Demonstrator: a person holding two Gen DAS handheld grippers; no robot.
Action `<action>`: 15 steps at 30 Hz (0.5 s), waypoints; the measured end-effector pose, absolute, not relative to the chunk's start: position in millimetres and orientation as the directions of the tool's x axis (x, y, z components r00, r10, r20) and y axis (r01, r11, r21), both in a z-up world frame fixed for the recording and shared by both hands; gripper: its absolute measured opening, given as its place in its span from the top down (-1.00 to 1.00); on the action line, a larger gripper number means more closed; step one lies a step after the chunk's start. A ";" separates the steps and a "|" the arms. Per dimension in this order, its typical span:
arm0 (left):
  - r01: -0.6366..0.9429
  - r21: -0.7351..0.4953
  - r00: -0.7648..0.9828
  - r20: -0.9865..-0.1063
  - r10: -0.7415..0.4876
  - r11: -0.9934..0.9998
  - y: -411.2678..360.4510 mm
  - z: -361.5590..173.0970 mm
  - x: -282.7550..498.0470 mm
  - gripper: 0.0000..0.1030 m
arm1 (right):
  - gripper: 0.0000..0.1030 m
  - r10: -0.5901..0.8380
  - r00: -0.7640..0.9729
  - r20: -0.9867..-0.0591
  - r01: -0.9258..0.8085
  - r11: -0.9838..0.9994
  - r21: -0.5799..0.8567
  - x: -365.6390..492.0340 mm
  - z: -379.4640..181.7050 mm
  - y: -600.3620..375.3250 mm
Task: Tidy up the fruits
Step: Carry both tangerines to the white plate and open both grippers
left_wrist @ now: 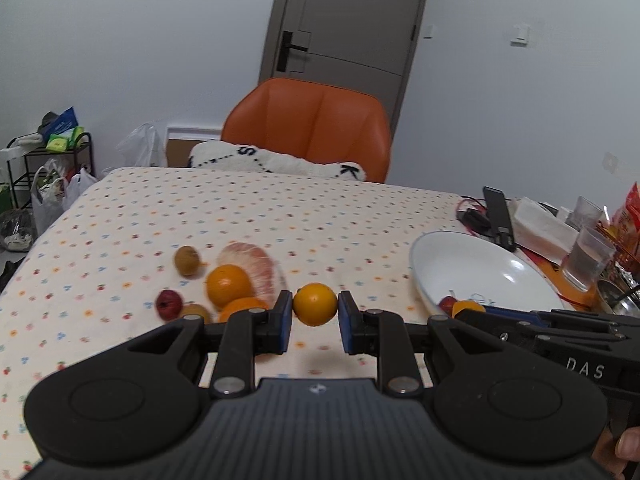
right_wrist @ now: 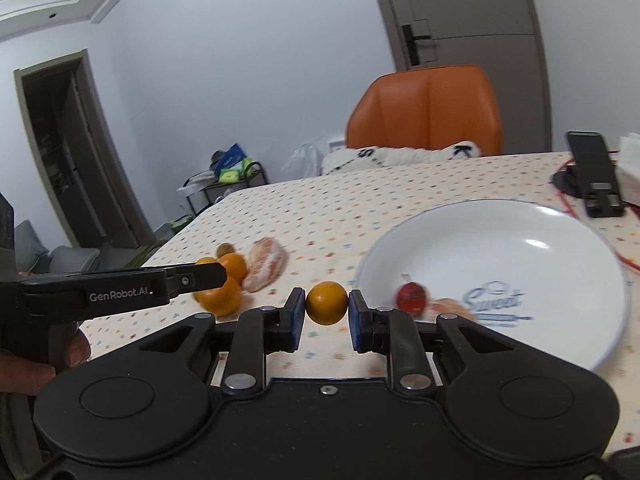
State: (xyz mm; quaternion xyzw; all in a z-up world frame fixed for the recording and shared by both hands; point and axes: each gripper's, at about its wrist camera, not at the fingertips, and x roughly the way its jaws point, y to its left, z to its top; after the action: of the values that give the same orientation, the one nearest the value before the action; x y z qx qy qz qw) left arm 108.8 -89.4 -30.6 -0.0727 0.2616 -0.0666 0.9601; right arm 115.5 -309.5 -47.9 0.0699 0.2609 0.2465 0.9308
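Orange fruit is sitting gripped in each claw.
The left claw [left_wrist: 315, 307] is clamping an orange [left_wrist: 315, 302]; the right claw [right_wrist: 327, 309] is clamping a second orange [right_wrist: 327, 300], the white plate [right_wrist: 520, 236] lying at 2 o'clock on the table [right_wrist: 320, 208].

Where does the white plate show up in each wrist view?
Left wrist: plate at the right, at mid-height, seen at a low angle.
Right wrist: plate large at right of centre, with blue lettering visible.
Shared landmark: the orange chair behind the table's far edge.

Left gripper [left_wrist: 315, 316] and right gripper [right_wrist: 327, 311] each parted, fingers level.
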 end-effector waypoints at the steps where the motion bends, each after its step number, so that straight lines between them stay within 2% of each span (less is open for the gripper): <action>1: 0.099 -0.174 0.853 -0.492 -0.173 0.980 -93.4 -30.0 109.3 0.56 | 0.58 0.488 0.748 -0.450 -0.413 0.873 0.260 115.1 -48.0 -313.9; 15: 0.194 -0.156 0.831 -0.498 -0.246 0.969 -143.7 -31.3 120.6 0.56 | 0.58 0.401 0.801 -0.444 -0.298 0.911 0.285 112.7 -55.6 -370.1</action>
State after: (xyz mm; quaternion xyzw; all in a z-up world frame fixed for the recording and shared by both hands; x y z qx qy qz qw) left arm 120.6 -143.7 -31.3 -0.0494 0.2665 -0.1151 0.9557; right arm 112.7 -370.1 -55.6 0.1009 0.2550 0.1854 0.9436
